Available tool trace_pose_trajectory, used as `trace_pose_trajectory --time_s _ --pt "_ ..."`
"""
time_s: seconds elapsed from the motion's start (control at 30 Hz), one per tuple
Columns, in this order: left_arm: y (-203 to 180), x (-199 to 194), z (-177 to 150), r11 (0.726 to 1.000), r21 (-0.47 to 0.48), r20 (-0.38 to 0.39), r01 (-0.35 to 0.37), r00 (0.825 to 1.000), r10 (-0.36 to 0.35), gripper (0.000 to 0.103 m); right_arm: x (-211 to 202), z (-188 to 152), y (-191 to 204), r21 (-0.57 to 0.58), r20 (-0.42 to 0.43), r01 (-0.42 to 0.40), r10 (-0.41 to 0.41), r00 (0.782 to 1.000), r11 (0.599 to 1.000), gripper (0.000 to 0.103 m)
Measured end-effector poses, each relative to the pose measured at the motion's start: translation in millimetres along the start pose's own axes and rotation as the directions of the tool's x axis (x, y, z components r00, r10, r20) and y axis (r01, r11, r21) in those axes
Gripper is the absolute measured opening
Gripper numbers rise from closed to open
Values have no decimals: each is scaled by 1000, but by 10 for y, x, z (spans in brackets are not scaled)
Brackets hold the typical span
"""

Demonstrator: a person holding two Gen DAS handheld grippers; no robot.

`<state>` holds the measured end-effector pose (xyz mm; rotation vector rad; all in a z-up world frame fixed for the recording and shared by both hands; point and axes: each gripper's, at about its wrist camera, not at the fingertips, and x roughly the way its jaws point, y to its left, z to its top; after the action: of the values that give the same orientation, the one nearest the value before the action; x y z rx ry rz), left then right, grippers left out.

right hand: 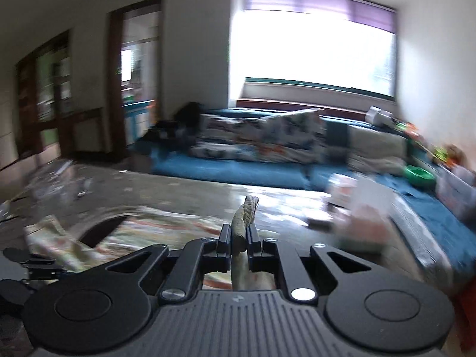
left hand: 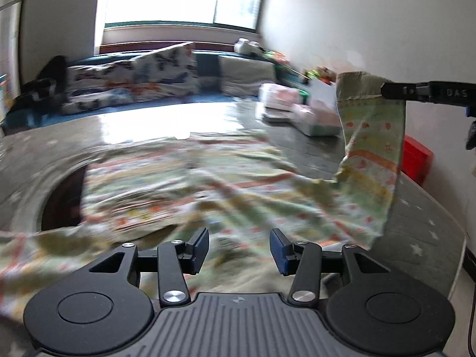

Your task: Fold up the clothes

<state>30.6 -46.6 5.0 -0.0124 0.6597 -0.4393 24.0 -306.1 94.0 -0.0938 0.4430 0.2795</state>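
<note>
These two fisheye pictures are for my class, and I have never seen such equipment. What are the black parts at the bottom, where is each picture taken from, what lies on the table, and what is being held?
No robot here: a person holds a two-finger gripper in each hand, each with a camera looking along its fingers. The left wrist view shows the left gripper, open and empty, over a patterned green garment spread on a grey table. The same view shows the right gripper from the side, lifting one end of the garment. The right wrist view shows that gripper's own fingers shut on bunched cloth. Both pictures are blurred, and a blue sofa sits behind.
</note>
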Motion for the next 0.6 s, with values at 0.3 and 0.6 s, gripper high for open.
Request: trace_pose_trajectory --time_s 0.3,0.6 --pt "504 -319 -272 988 -128 12 -81 996 83 50 459 62 812 -119 -74 -163 155 985 979 9" --pt "567 -333 -274 984 -145 11 -101 995 104 50 439 -25 978 -126 -109 -238 225 968 963 23"
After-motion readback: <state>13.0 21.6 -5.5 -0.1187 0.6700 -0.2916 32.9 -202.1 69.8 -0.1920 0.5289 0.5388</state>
